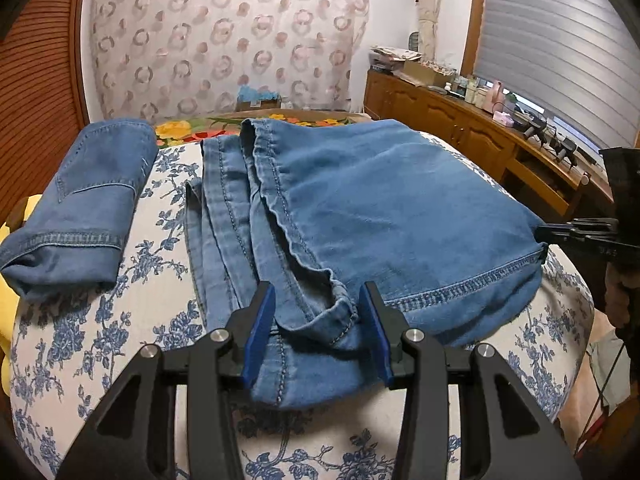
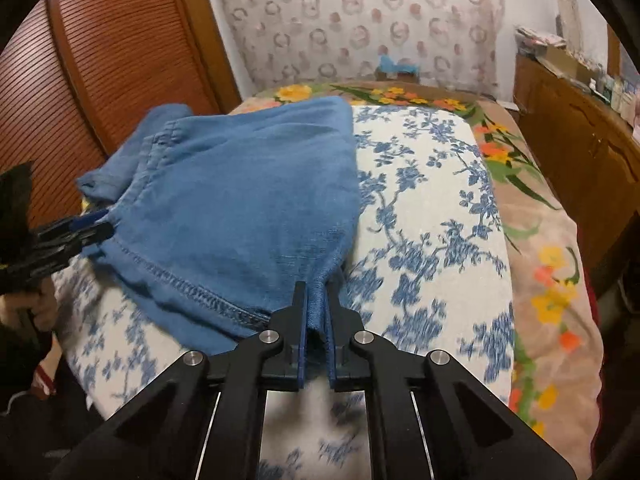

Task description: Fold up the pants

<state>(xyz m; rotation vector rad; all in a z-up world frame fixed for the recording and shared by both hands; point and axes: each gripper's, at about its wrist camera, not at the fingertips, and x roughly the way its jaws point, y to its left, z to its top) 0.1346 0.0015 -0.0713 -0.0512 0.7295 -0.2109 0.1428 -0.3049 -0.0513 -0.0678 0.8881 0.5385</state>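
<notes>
My left gripper (image 1: 318,308) spreading wide around the hem corner of the blue pants (image 1: 376,208) lying on the floral bedspread (image 1: 152,292), my right gripper (image 2: 317,304) pinching tight the opposite corner, second folded pair (image 1: 84,196) lying apart.

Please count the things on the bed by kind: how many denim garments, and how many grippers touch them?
Denim garments: 2, the pants being folded and a folded pair lying apart on the bed.
Grippers at the pants: 2, the left gripper open around the hem and the right gripper shut on the corner.
Total: 4.
</notes>
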